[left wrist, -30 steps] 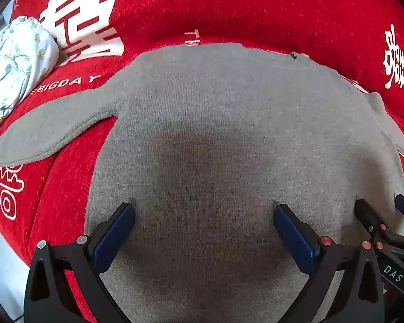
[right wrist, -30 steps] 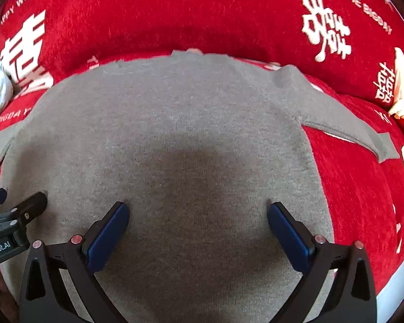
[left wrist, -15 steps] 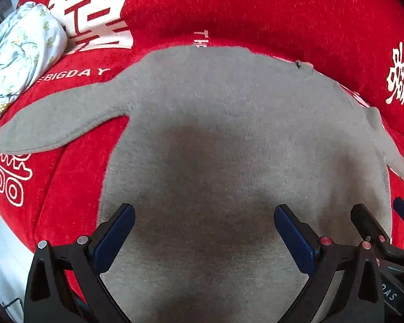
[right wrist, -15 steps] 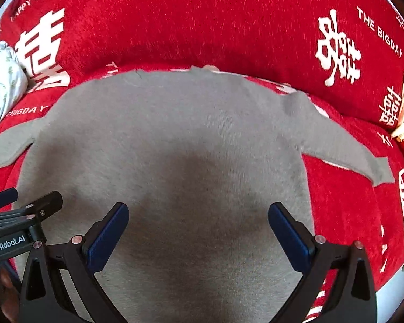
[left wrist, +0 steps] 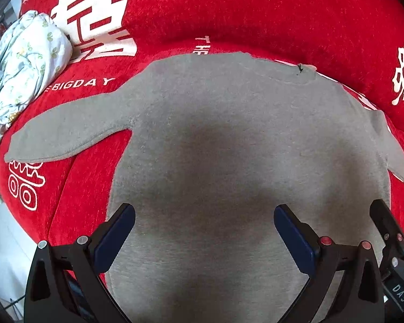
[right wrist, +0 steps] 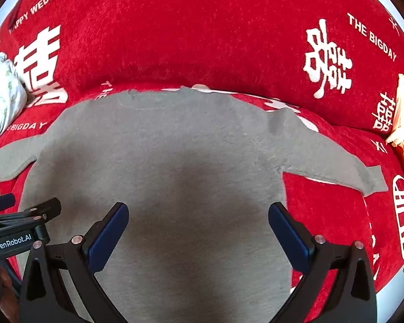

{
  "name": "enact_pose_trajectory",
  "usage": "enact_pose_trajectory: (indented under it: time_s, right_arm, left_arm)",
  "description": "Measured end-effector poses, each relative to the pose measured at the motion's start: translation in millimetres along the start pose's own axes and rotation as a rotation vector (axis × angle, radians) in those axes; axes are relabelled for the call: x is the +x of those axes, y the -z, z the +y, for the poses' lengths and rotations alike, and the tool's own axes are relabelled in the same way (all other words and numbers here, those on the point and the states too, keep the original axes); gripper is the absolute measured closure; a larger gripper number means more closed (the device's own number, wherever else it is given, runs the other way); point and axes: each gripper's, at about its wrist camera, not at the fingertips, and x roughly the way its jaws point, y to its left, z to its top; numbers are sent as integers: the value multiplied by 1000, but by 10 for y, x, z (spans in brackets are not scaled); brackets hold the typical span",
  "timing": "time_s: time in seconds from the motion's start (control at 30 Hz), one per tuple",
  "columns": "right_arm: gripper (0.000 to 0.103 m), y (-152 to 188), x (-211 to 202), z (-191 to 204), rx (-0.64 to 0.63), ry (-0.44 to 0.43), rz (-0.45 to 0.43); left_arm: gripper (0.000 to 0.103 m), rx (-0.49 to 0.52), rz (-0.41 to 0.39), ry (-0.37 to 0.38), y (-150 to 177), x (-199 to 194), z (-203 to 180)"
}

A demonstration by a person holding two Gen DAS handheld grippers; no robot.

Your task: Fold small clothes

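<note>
**Grey sweater laid flat, ready for a first fold**

Spread face-down across the red plush sofa cover with white lettering (left wrist: 256, 13): small grey knit long-sleeved sweater (left wrist: 229, 134), sleeves splayed outward. Left gripper (left wrist: 204, 228) and right gripper (right wrist: 198, 228) both spread wide, holding nothing, poised over the hem end. Likely soft, light, floppy, clingy on plush; best pinched at a sleeve cuff (left wrist: 21, 148) or hem corner. Crumpled pale floral cloth (left wrist: 24, 67) off left, cream object (right wrist: 402, 113) far right, neither obstructing.
</note>
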Motion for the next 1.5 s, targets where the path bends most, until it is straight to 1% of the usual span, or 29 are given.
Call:
enact_pose_trajectory:
  time_s: [0.17, 0.33, 0.63, 1.0, 1.5]
  right_arm:
    - [0, -40, -12, -201, 37, -1, -21]
    - [0, -75, -16, -392, 56, 15, -43]
    - [0, -130, 43, -878, 120, 33, -47]
    - [0, -196, 158, -1663, 217, 110, -41]
    - [0, -134, 417, -2498, 283, 202, -3]
  left_arm:
    - [0, 23, -11, -18, -39, -40, -169]
    - [0, 56, -40, -44, -78, -98, -370]
    - [0, 108, -47, -65, -147, -92, -774]
    - [0, 178, -61, -68, -289, -24, -1407]
    - [0, 257, -70, -63, -478, 143, -2188]
